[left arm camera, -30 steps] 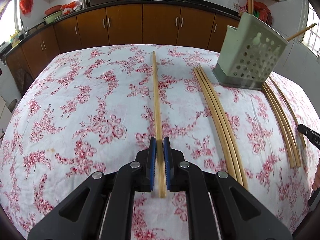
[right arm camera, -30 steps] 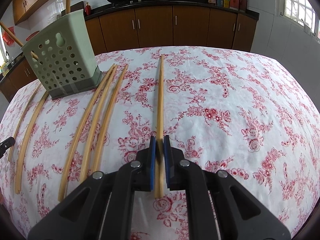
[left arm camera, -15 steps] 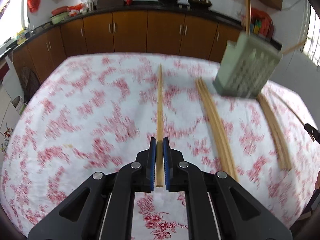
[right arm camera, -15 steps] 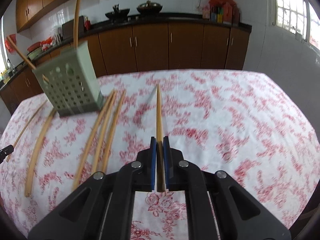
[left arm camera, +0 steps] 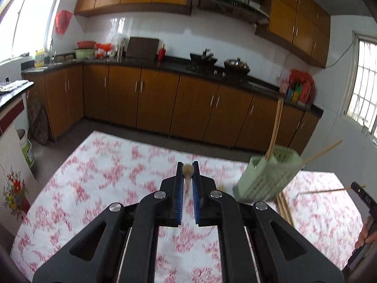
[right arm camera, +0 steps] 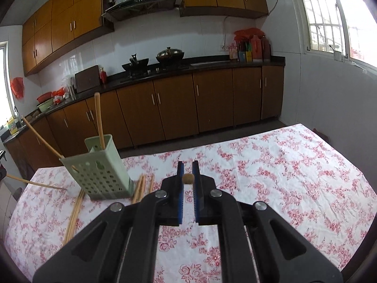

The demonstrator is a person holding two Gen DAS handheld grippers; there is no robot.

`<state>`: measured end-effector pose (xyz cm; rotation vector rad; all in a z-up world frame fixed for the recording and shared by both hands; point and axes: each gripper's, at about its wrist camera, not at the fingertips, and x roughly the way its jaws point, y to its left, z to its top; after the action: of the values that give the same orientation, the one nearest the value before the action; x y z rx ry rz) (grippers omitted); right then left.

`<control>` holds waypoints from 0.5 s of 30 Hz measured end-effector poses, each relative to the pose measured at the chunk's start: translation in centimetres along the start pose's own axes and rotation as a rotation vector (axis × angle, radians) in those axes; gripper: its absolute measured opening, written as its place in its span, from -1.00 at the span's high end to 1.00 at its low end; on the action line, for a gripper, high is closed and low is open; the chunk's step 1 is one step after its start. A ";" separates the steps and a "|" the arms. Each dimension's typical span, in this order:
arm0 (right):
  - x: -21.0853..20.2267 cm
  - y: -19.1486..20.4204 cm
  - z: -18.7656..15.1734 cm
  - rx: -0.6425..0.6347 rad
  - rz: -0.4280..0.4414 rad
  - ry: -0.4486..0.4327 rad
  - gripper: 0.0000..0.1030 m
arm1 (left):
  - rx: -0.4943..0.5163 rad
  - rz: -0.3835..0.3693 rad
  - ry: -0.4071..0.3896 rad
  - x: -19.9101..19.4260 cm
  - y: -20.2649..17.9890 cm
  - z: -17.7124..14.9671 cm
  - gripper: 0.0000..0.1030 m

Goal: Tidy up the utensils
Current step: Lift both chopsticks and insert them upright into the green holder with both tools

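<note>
My left gripper (left arm camera: 187, 165) is shut on a wooden chopstick (left arm camera: 187, 170), seen end-on between the blue pads, lifted above the table. My right gripper (right arm camera: 187, 165) is shut on another chopstick (right arm camera: 188, 178), also seen end-on and lifted. The pale green perforated holder (left arm camera: 268, 176) stands to the right in the left wrist view with two chopsticks sticking out of it. It shows at the left in the right wrist view (right arm camera: 99, 172). More chopsticks (right arm camera: 75, 207) lie on the cloth beside the holder.
The table has a white cloth with red flowers (right arm camera: 282, 176). Brown kitchen cabinets (left arm camera: 165, 103) and a dark counter with pans run along the far wall. The other gripper (left arm camera: 362, 195) shows at the right edge of the left wrist view.
Both grippers have lifted their chopsticks off the cloth and tilted up, so each chopstick now points at the camera. The holder now looks farther and lower.
</note>
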<state>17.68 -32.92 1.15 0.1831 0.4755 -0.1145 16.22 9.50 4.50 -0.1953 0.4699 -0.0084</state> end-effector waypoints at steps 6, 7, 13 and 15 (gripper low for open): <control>-0.3 0.2 0.9 -0.008 0.003 -0.019 0.85 | 0.004 -0.002 -0.033 -0.4 -0.3 1.2 0.86; -0.3 0.3 0.9 -0.009 0.003 -0.021 0.85 | 0.008 0.000 -0.037 -0.3 -0.4 1.3 0.86; -1.3 0.8 2.6 -0.011 0.032 -0.034 0.85 | 0.026 -0.010 -0.050 -0.9 -1.0 2.2 0.86; -2.3 1.1 3.8 -0.007 0.062 -0.044 0.85 | 0.035 -0.024 -0.061 -1.4 -1.3 2.7 0.86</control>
<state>17.54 -32.49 5.72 0.1877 0.4264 -0.0559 16.24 8.79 7.71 -0.1662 0.4060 -0.0341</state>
